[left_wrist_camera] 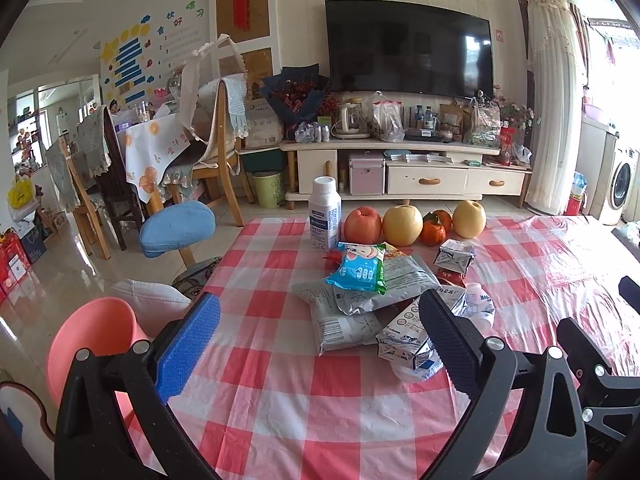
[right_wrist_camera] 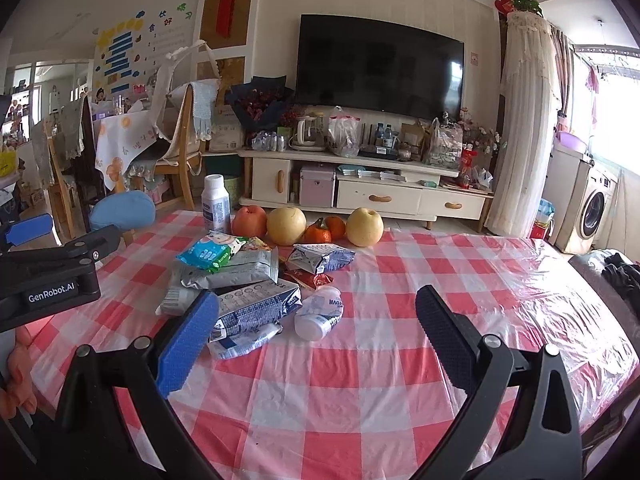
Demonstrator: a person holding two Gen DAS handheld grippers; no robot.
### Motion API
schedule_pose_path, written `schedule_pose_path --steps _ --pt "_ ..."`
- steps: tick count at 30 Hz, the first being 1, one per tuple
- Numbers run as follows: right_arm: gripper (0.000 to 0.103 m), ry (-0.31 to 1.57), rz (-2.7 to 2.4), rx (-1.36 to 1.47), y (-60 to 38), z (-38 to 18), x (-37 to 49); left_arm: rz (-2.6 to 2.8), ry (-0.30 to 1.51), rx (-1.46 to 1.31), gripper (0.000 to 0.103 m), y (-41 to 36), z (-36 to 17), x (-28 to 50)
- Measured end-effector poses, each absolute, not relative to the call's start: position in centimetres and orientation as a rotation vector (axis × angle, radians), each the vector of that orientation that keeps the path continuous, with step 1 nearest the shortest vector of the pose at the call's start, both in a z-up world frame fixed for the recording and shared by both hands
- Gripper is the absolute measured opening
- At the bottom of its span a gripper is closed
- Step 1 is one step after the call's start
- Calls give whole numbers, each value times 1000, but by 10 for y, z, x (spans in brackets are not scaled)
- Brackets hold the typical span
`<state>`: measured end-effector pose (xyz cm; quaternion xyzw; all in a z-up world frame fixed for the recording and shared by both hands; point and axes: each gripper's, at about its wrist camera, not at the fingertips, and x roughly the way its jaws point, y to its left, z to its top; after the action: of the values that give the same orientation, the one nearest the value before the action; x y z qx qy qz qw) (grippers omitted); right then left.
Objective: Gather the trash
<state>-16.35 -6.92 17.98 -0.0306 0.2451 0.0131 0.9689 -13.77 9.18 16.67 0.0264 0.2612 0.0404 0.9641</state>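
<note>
A heap of trash lies mid-table on the red-checked cloth (left_wrist_camera: 304, 412): a blue snack packet (left_wrist_camera: 358, 268) on top of silver foil bags (left_wrist_camera: 356, 304), a crushed milk carton (left_wrist_camera: 404, 340), a small white bottle on its side (right_wrist_camera: 320, 312), another flattened carton (right_wrist_camera: 320, 258) and a red wrapper (right_wrist_camera: 314, 279). My left gripper (left_wrist_camera: 318, 340) is open just short of the heap, its black finger over the milk carton. My right gripper (right_wrist_camera: 316, 340) is open too, with the lying bottle just beyond its fingers. Neither holds anything.
Behind the heap stand an upright white bottle (left_wrist_camera: 325, 216), an apple (left_wrist_camera: 363, 225), two pears (left_wrist_camera: 402, 225) and oranges (left_wrist_camera: 436, 228). A pink bin (left_wrist_camera: 92, 344) sits below the table's left edge, beside a blue-cushioned chair (left_wrist_camera: 176, 228). The left gripper (right_wrist_camera: 64, 240) shows in the right wrist view.
</note>
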Motion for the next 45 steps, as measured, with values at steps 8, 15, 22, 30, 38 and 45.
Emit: schedule_pose_path --steps 8,15,22,30,38,45 --pt "99 526 19 -70 -74 168 -155 72 538 63 98 92 164 -136" --pt "99 522 29 -70 -81 158 -154 43 534 56 98 89 162 -133" --pt "99 539 30 -64 -88 151 -151 20 543 53 98 87 159 -130" --pt "99 566 19 -56 -97 145 -147 -5 571 46 98 79 151 -123" --pt "99 580 12 -46 -105 141 -145 -22 593 92 98 67 142 -120" --pt "99 596 8 -35 -110 139 -142 -35 597 137 98 56 138 -120"
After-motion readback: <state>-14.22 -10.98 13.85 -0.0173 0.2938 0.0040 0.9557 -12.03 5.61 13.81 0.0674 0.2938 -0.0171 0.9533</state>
